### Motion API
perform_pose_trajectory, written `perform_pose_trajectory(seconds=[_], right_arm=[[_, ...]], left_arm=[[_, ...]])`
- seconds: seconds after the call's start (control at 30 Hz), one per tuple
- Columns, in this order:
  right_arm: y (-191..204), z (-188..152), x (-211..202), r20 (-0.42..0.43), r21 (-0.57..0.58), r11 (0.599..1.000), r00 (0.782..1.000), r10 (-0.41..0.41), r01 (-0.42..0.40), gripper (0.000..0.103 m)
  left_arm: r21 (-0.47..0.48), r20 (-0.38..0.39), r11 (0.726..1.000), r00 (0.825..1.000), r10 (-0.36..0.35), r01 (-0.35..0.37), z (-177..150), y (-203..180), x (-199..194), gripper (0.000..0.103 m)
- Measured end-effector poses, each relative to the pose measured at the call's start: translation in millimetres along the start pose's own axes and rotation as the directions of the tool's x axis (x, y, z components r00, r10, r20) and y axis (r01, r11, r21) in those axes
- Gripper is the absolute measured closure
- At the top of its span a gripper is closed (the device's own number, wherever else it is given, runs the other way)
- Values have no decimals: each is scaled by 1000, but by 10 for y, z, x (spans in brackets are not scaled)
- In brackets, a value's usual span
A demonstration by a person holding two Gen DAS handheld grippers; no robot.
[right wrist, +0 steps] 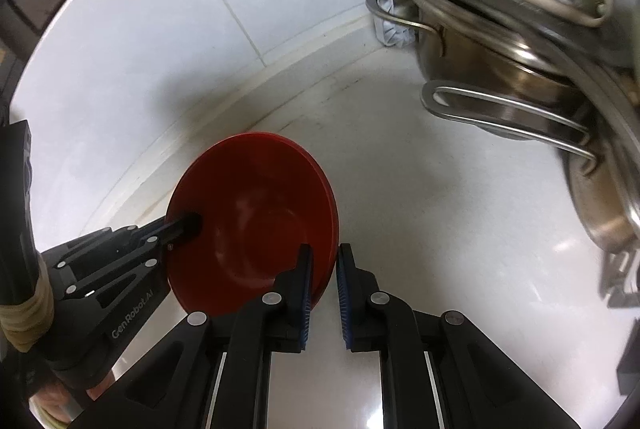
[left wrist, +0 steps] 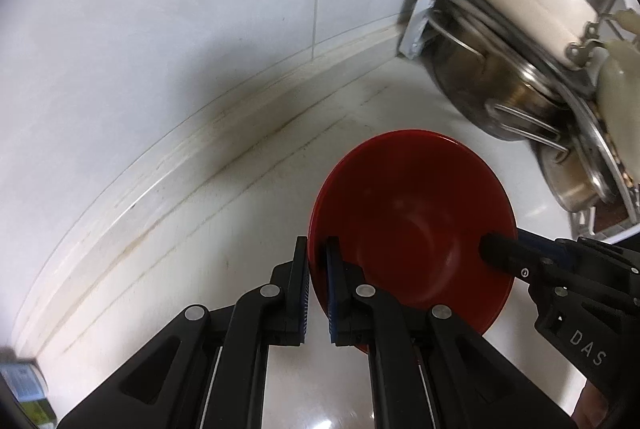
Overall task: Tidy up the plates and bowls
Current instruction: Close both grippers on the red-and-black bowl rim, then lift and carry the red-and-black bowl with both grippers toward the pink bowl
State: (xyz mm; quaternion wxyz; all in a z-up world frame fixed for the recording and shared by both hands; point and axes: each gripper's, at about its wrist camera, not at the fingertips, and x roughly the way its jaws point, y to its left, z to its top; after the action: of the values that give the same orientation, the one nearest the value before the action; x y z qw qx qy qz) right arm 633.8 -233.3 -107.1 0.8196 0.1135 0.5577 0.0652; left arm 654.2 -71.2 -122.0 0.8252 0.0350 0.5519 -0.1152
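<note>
1. Steel pots (left wrist: 520,97), stacked at the counter's right end, run blurred past the frame edge.
2. A box (left wrist: 22,385) at the lower left corner is cut off, label unreadable.
3. The red bowl's (right wrist: 256,229) underside is hidden.

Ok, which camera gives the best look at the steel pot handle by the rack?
The right wrist view: the steel pot handle is large, a full loop, unobstructed. The left wrist view shows the same handle smaller, blurred, near the frame edge.

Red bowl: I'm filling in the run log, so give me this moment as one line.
red bowl tilted above counter | left gripper clamps its rim | right gripper clamps opposite rim | steel pots at right
</note>
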Motion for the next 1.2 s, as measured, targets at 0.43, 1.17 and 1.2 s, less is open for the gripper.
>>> perform_pose_trajectory(seconds=[0.43, 1.17, 1.2], right_arm=[[99, -534, -918, 98, -35, 999, 995, -11, 14, 89], [153, -1793, -1713, 144, -86, 994, 988, -47, 60, 89], [145, -1826, -1711, 142, -83, 995, 989, -46, 58, 89]], left_arm=[[3, 65, 1000, 998, -18, 18, -481, -209, -913, 93], [16, 119, 997, 990, -77, 75, -1608, -776, -1688, 93], [19, 120, 997, 990, -78, 76, -1657, -800, -1703, 93]])
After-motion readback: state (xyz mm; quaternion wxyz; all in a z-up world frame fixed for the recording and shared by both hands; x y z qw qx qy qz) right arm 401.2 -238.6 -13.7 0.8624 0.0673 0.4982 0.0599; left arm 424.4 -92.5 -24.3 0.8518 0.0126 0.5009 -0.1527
